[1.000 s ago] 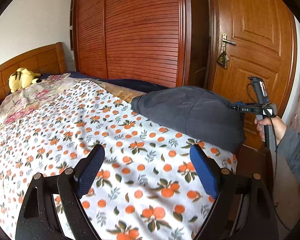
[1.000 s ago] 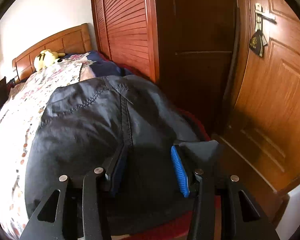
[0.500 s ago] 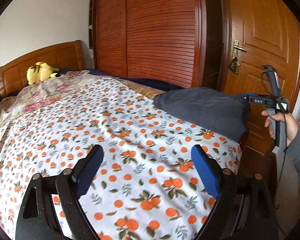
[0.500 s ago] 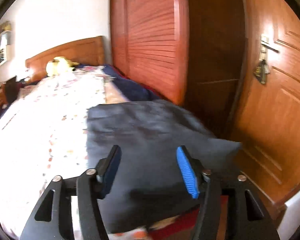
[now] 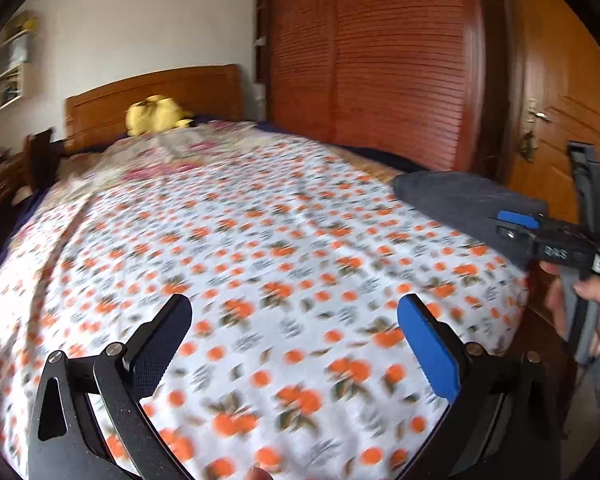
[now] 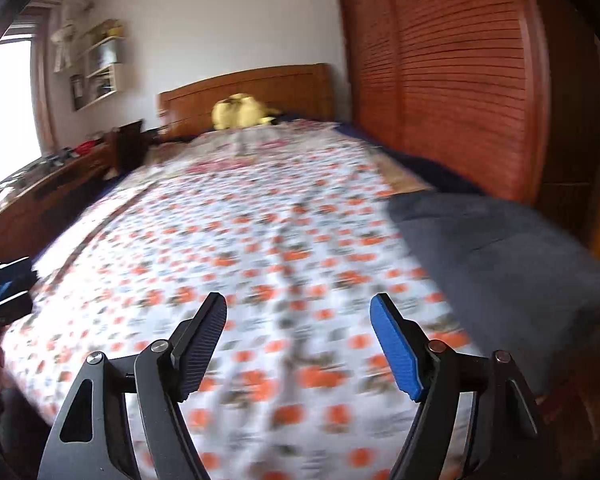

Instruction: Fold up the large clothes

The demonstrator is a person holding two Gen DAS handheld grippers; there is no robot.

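An orange-print bedspread covers the bed; the folded dark grey garment lies at its right foot corner. Left gripper and right gripper hover above, jaws opening, empty

Daylit; motion-blurred; fisheye-warped edges

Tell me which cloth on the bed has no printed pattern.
The dark grey garment at the right edge; the orange-print sheet and the pink floral cover are patterned.
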